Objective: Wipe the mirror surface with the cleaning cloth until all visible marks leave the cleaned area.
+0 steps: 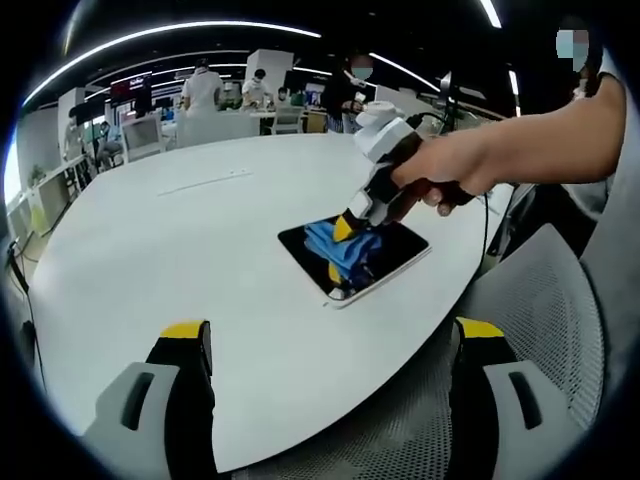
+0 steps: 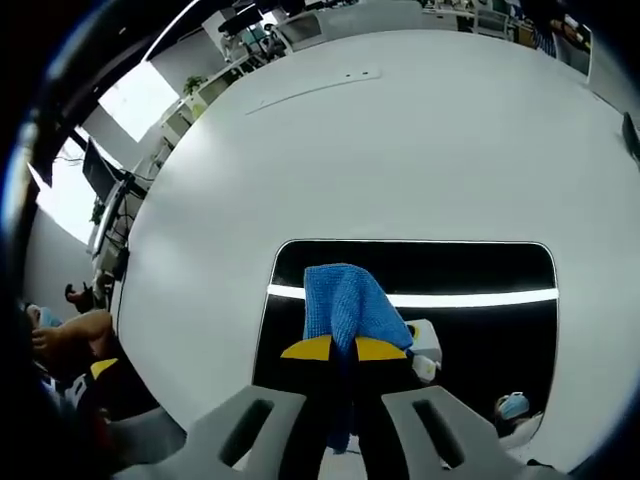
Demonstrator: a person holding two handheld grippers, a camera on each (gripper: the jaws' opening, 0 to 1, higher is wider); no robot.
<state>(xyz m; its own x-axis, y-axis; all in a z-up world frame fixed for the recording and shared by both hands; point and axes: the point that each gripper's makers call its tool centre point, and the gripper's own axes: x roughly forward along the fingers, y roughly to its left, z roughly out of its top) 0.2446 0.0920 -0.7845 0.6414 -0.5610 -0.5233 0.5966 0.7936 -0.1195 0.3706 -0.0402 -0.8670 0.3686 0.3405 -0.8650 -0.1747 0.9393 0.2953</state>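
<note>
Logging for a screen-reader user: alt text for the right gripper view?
The right gripper is shut on a blue cleaning cloth, held over a dark rectangular mirror lying flat on a white table. A ceiling light strip reflects across the mirror.

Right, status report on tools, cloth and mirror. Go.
Right tool shut on blue cloth, pressed to mirror. Left tool open, held back over table edge. Nothing blocking the mirror.
</note>
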